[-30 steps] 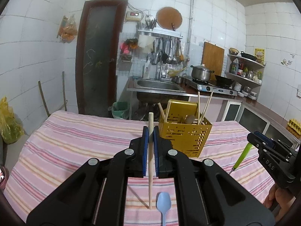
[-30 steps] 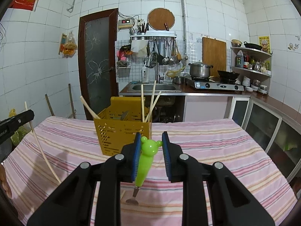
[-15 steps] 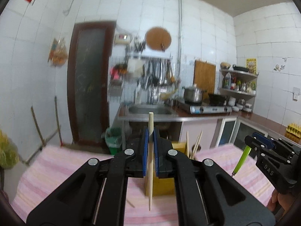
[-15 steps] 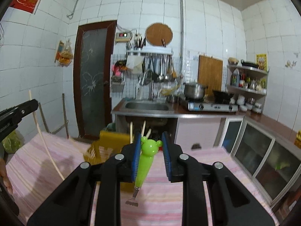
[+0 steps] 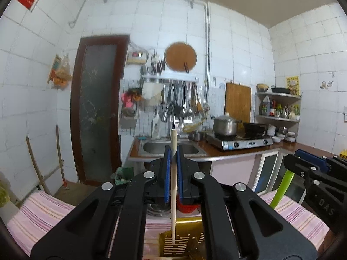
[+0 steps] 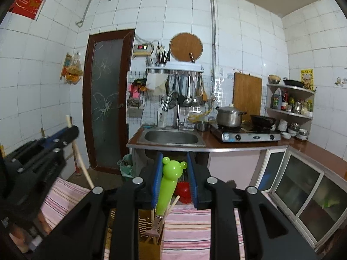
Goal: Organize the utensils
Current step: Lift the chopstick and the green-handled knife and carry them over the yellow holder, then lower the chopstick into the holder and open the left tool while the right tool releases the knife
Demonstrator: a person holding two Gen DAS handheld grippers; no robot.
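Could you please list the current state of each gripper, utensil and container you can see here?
left gripper: shut on the chopstick
chopstick: held upright, lower tip over the yellow holder
right gripper: shut on the green fork
green fork: held with its bear-shaped end up, metal end down
yellow holder: upright on the striped tablecloth, chopsticks already in it
pot: lid on, on the stove

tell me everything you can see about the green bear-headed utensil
The bright green glossy plastic utensil with a round-eared bear head hangs nearly upright, head up, clamped between the blue pads of the right tongs. Its handle tapers down to a short metal neck and a small flat metal tip, blurred. It hangs above the yellow slotted plastic utensil holder, near the wooden chopsticks standing there. Only the pads visibly touch it.
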